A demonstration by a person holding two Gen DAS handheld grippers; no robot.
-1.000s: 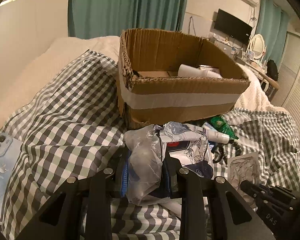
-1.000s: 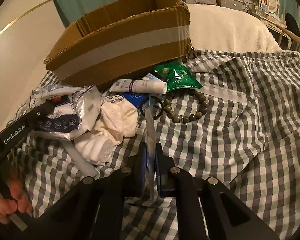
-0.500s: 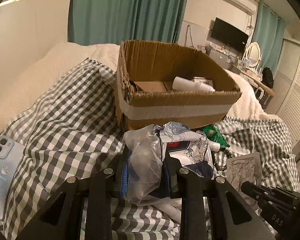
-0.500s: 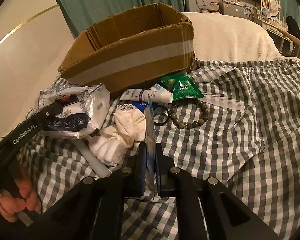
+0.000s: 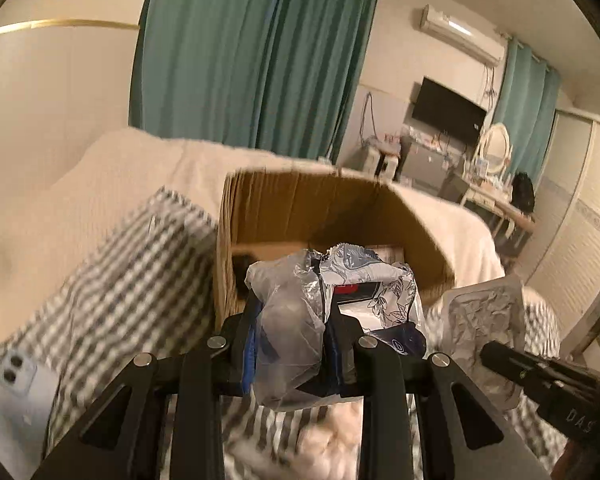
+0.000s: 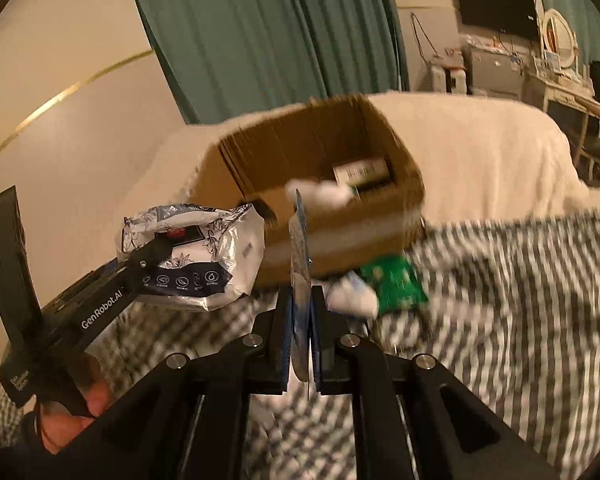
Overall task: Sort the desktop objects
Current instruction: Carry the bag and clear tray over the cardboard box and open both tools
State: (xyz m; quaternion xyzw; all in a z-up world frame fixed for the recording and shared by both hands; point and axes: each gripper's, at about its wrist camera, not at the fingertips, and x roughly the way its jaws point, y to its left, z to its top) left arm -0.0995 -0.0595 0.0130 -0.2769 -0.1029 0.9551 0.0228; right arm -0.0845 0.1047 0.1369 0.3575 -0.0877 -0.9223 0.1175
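My left gripper (image 5: 290, 320) is shut on a crumpled silver and blue foil bag (image 5: 340, 292), held in the air just before the open cardboard box (image 5: 340, 208). The bag also shows in the right wrist view (image 6: 192, 256). My right gripper (image 6: 301, 304) is shut on a thin flat blister pack (image 6: 300, 248), seen edge-on, raised in front of the same box (image 6: 320, 168). That pack shows flat in the left wrist view (image 5: 488, 320). The box holds a white tube (image 6: 320, 194) and a small carton (image 6: 360, 172).
A checked cloth (image 6: 520, 300) covers the bed. On it lie a green packet (image 6: 394, 284), a white tube (image 6: 352, 300) and a light blue phone (image 5: 16, 396). A cream blanket (image 6: 480, 152) lies behind the box. Teal curtains hang at the back.
Both grippers have risen and moved toward the box with their loads still held. The box interior now shows from the right wrist; the views are motion-blurred.
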